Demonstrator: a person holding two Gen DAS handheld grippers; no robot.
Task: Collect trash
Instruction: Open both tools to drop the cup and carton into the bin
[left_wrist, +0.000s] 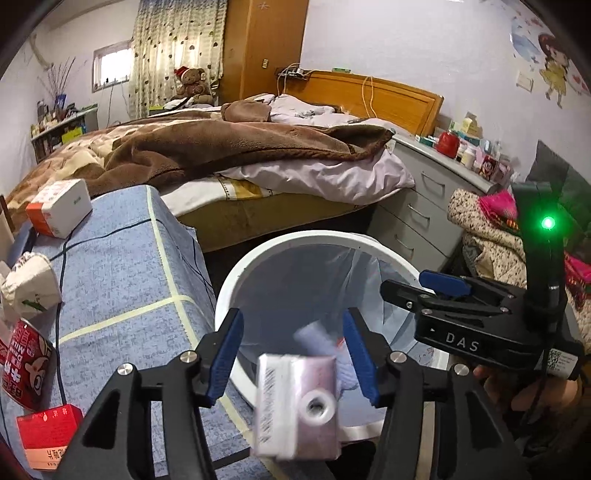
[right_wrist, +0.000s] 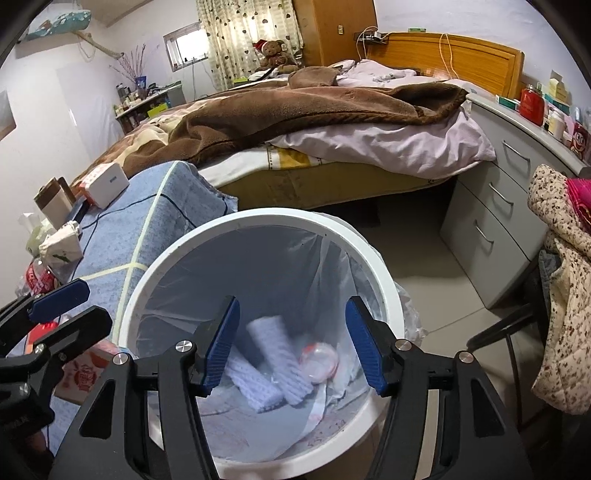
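Clearly, in the left wrist view the left tongs (left_wrist: 291, 354) stand open over the white bin (left_wrist: 258, 266), a blurred carton (left_wrist: 295, 406) loose between the pads, touching neither; best held spread until it falls. From the right wrist, the right tongs (right_wrist: 291, 339) gape empty above the bin's rim (right_wrist: 236, 221), trash (right_wrist: 277, 365) lying inside.

You're in a home bedroom: unmade bed (right_wrist: 332, 122) with brown blanket (right_wrist: 295, 107), wooden headboard (right_wrist: 461, 55), teddy bear (right_wrist: 275, 51) by the curtain (right_wrist: 240, 33), grey drawers (right_wrist: 491, 206), cartoon wall stickers (left_wrist: 550, 66), lined bin (right_wrist: 369, 251) beside the bed.
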